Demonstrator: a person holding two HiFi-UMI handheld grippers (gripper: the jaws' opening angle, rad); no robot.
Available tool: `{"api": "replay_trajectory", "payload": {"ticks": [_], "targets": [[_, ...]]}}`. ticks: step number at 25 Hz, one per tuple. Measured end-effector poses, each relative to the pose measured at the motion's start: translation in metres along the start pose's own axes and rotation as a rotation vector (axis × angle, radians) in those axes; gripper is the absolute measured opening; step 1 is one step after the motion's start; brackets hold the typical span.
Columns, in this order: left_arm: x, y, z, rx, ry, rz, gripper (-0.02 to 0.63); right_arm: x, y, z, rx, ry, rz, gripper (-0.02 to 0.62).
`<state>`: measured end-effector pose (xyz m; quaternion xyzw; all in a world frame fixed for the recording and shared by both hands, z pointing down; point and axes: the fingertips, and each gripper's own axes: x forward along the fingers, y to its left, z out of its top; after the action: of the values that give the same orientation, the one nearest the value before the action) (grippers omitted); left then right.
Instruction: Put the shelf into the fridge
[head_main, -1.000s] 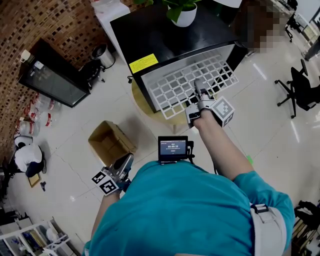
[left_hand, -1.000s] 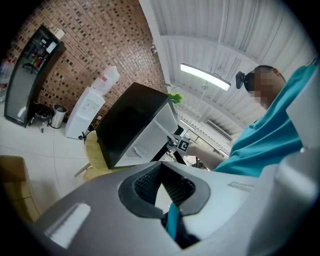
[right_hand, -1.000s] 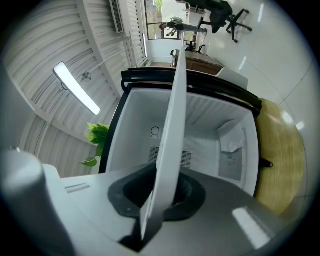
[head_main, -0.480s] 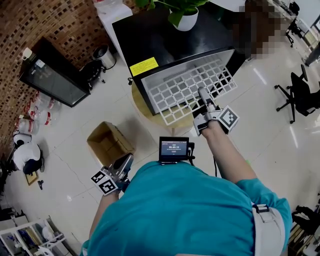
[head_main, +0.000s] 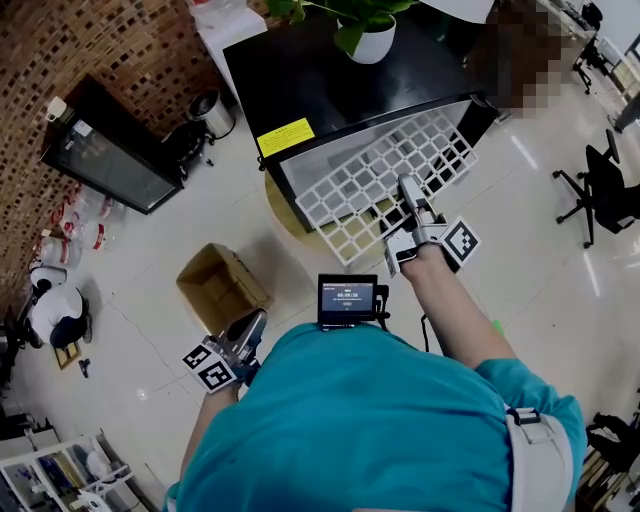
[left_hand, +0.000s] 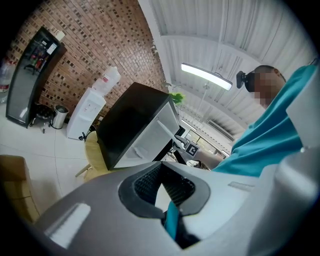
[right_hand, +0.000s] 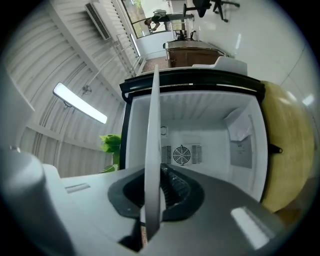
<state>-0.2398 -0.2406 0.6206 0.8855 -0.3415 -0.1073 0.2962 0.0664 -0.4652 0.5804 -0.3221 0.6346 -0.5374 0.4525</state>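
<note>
Right claw: my right gripper is clamped on the near edge of the shelf, my arm stretched out ahead of me.
Right jaws up close: in the right gripper view the shelf shows edge-on as a thin white strip. It is pinched between both pads of the gripper and runs from them towards the fridge.
Shelf: a white wire grid, tilted, lying across the open front of the fridge. Its far edge is at the fridge mouth and most of it hangs out in front. I cannot tell how far in the far edge goes.
Fridge: small and black, on a round yellow table. The white inside faces my right claw, with a round fan grille on the back wall.
On the fridge: a plant in a white pot, and a yellow label near the front edge.
Left claw: my left gripper hangs low by my side, well apart from the fridge. In its own view the gripper has its pads meeting at the tips with nothing between them.
Floor: a cardboard box sits just beyond my left claw.
</note>
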Motion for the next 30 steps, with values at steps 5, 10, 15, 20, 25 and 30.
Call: {"api": "replay_trajectory", "payload": {"ticks": [5, 10, 15, 20, 25, 30], "targets": [[0.000, 0.002, 0.001, -0.007, -0.001, 0.013, -0.002, -0.007, -0.011, 0.002, -0.001, -0.009, -0.038, 0.025], [-0.005, 0.008, -0.007, -0.011, 0.015, 0.005, -0.002, -0.015, -0.017, -0.002, 0.008, -0.038, -0.047, 0.025], [-0.005, 0.010, -0.003, -0.016, 0.032, -0.007, -0.002, -0.015, -0.020, 0.005, 0.037, -0.092, -0.077, 0.025], [-0.007, 0.009, -0.003, -0.016, 0.040, -0.015, -0.002, -0.014, -0.021, 0.011, 0.062, -0.134, -0.086, 0.025], [-0.008, 0.016, -0.007, -0.018, 0.045, -0.011, -0.002, -0.008, -0.024, 0.023, 0.051, -0.170, -0.078, 0.025], [-0.015, 0.020, -0.019, -0.019, 0.043, -0.002, -0.003, -0.007, -0.024, 0.024, 0.029, -0.183, -0.078, 0.025]]}}
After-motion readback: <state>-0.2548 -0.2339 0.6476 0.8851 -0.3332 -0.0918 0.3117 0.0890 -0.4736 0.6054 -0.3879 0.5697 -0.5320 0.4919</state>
